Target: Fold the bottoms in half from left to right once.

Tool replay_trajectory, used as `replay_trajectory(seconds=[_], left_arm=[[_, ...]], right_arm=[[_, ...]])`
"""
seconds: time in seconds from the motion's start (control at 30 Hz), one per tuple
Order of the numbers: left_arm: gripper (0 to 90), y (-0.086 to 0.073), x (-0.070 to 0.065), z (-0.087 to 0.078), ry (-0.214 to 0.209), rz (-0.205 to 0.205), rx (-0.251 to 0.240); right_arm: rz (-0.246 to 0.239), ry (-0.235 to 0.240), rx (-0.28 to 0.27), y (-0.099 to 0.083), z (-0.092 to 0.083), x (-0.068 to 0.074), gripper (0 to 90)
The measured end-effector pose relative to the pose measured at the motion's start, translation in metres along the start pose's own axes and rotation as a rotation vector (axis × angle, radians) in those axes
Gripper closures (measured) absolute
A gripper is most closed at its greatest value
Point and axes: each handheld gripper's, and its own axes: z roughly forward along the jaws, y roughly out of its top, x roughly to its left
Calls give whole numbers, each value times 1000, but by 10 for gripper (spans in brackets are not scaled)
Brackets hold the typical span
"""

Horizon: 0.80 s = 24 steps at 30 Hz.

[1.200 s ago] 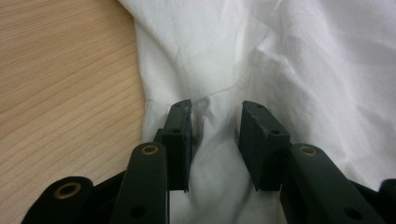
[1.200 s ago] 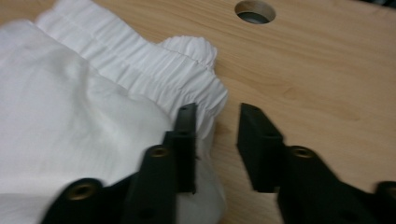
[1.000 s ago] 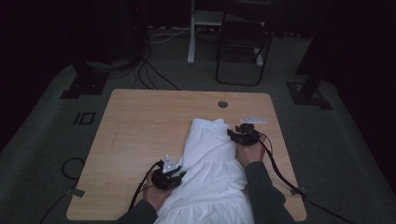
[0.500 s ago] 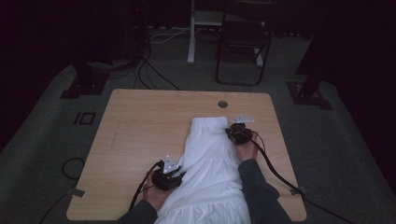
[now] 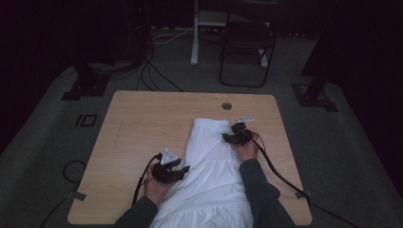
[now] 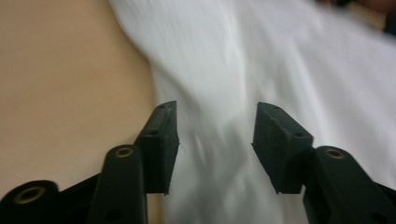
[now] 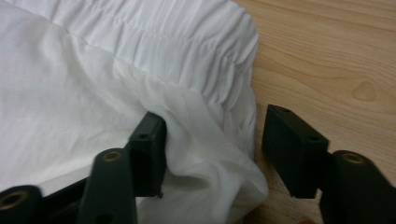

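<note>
With both tools' jaws just opened, left tool (image 5: 177, 169) and right tool (image 5: 231, 138) gripping nothing at the edges of the white garment (image 5: 211, 166) on the table (image 5: 142, 123), we judge regrasping comes next.

Both forearms in from bottom, left gripper (image 5: 178, 169) & right gripper (image 5: 233, 137) jaws apart, just opened.

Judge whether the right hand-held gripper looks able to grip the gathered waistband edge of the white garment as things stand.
Probably yes. The right hand-held gripper has just been opening; a fold of the white garment lies between its parted jaws, unpinched. The waistband sits just ahead, with nothing in between.
</note>
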Motion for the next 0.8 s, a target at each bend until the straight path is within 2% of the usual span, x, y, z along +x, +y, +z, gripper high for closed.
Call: replay_trajectory(seconds=[0.1,0.13,0.2,0.23,0.27,0.3,0.33,0.4,0.47,0.53,0.63,0.67,0.7,0.8], left_arm=[[460,21,13,24,22,1,28],[459,26,16,34,41,7,44],[456,30,21,56,86,16,73],[453,30,23,65,116,20,103],[436,30,23,65,116,20,103],[436,26,27,76,147,-3,99],[415,25,27,76,153,-12,86],[430,23,24,74,168,1,91],[469,19,21,70,174,3,84],[537,13,16,63,168,-17,75],[615,-1,0,49,185,-3,63],[618,-1,0,49,185,-3,63],[618,-11,-10,39,188,9,63],[624,-24,-20,25,177,-25,61]], right_arm=[[-10,14,-1,0,-1,2,522],[-13,6,-3,-1,-1,3,536],[-17,10,-17,-3,-1,5,580],[-18,4,-23,-4,-1,6,583],[-18,4,-23,-4,-1,6,583],[-13,0,-28,-5,-2,6,584],[-12,-11,-38,-7,-2,8,583],[-3,-22,-49,-10,-3,9,581],[0,-34,-58,-13,-5,11,581],[10,-44,-60,-17,-9,15,582],[5,-39,-67,-28,-18,22,585],[5,-39,-67,-28,-18,22,585],[4,-35,-69,-33,-22,26,586],[-19,-14,-75,-50,-36,40,593]])
